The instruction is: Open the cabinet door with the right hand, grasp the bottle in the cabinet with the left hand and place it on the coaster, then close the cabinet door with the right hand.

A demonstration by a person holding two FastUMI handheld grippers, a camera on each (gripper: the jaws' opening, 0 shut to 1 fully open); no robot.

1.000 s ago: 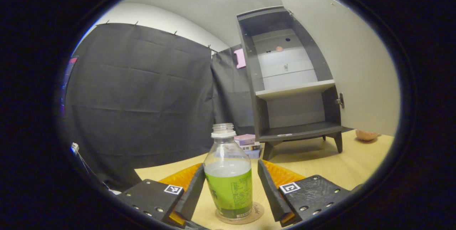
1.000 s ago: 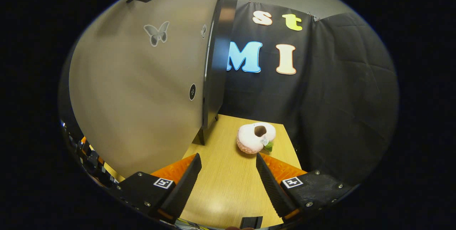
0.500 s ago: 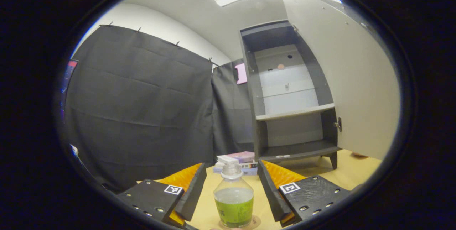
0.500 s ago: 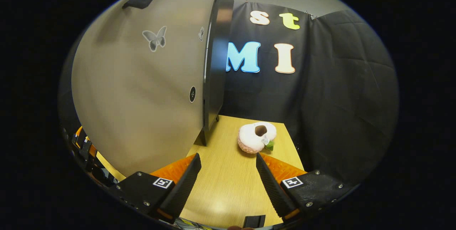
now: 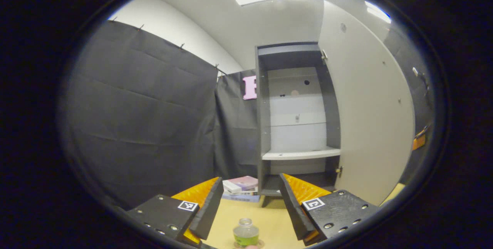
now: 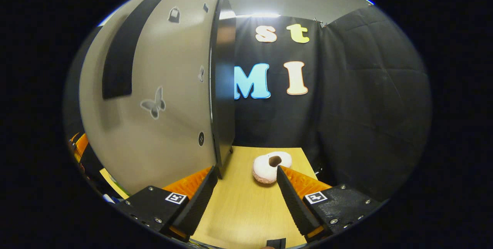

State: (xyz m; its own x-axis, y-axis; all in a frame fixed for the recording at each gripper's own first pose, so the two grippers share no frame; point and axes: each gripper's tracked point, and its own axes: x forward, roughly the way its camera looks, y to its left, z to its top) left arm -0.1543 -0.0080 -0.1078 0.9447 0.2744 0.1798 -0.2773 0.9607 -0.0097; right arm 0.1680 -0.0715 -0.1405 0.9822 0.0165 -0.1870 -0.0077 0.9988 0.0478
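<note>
Left tongs (image 5: 250,202): fingers spread wide, nothing between them, touching nothing; they hang above the counter (image 5: 269,218), raised over the bottle.
Bottle (image 5: 246,234): stands upright on the counter at the lower edge of the left gripper view, below and between the left tongs' fingers and apart from both; clear upper body, no cap visible on the neck, green label and green liquid in the lower part.
Coaster (image 5: 259,244): a thin round edge peeks out under the bottle's base; the bottle sits on it.
Right tongs (image 6: 246,199): fingers wide apart, holding nothing, over bare counter just beside the door's lower edge.
Cabinet door (image 6: 161,102): swung open, pale face with a butterfly sticker (image 6: 154,103) and a dark strip near its top; in the left gripper view it stands at the right of the cabinet opening.
Books (image 5: 240,188): a small stack lying on the counter just left of the cabinet's foot.
Plush toy (image 6: 269,166): pale, round, with a dark hole, lying on the counter beyond the right tongs.
Cabinet (image 5: 298,125): dark frame, light back panel, one pale shelf across the lower part; shelves bare.
</note>
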